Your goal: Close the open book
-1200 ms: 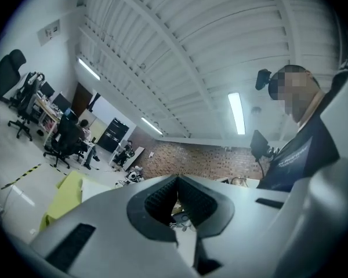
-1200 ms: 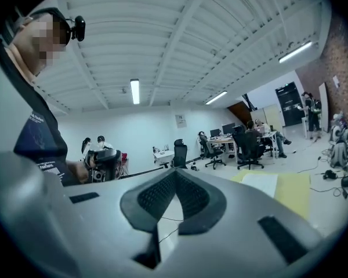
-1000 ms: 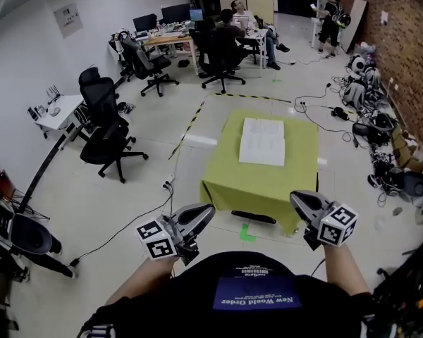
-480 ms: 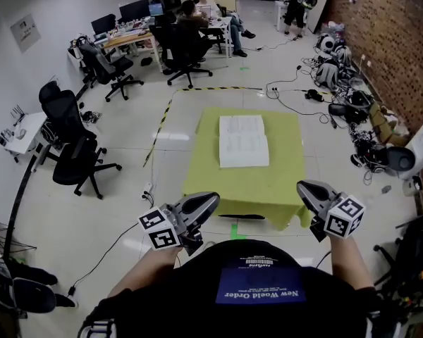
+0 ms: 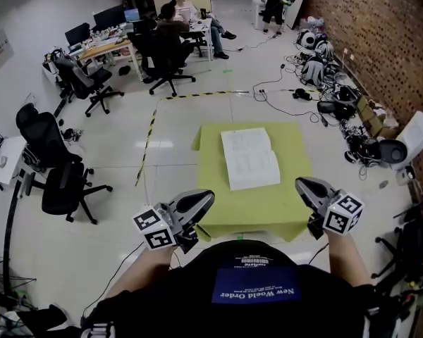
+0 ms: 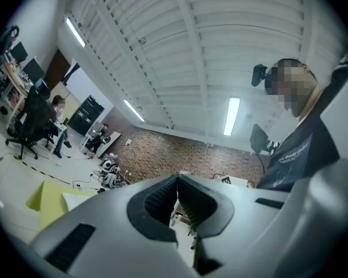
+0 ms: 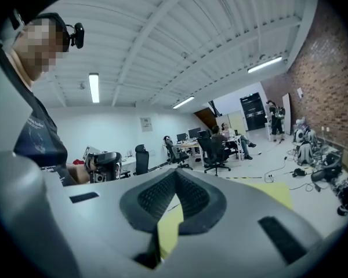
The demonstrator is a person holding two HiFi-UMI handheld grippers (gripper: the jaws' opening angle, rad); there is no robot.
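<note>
Looking down on open book (image 5: 249, 158), flat and pages up on table (image 5: 268, 206) draped in yellow-green cloth, well ahead of both grippers and between the lines of the two. Finds left gripper (image 5: 209, 196) held off the near edge of the table, apart from cloth and book alike, jaws together at the tip with nothing between them. Sees as much in the left gripper view, ribbed pads (image 6: 159, 198) meeting in a closed point against ceiling and brick. Finds right gripper (image 5: 300, 183) likewise pressed closed and empty, tip seen over the near right part of the cloth. Sees in the right gripper view pads (image 7: 156, 196) met at the tip, yellow cloth showing through the slit below them. Reads "New World Order" in white on blue patch (image 5: 255, 293) on a dark shirt, just behind both grippers. Notes black-and-white square markers on left cube (image 5: 153, 229) and right cube (image 5: 343, 215). Cannot read the print on the book's pages, too small. Shows farther out, beyond the table from the grippers, yellow-black floor tape (image 5: 146, 143), office chair (image 5: 63, 189) and brick wall (image 5: 381, 41)
</note>
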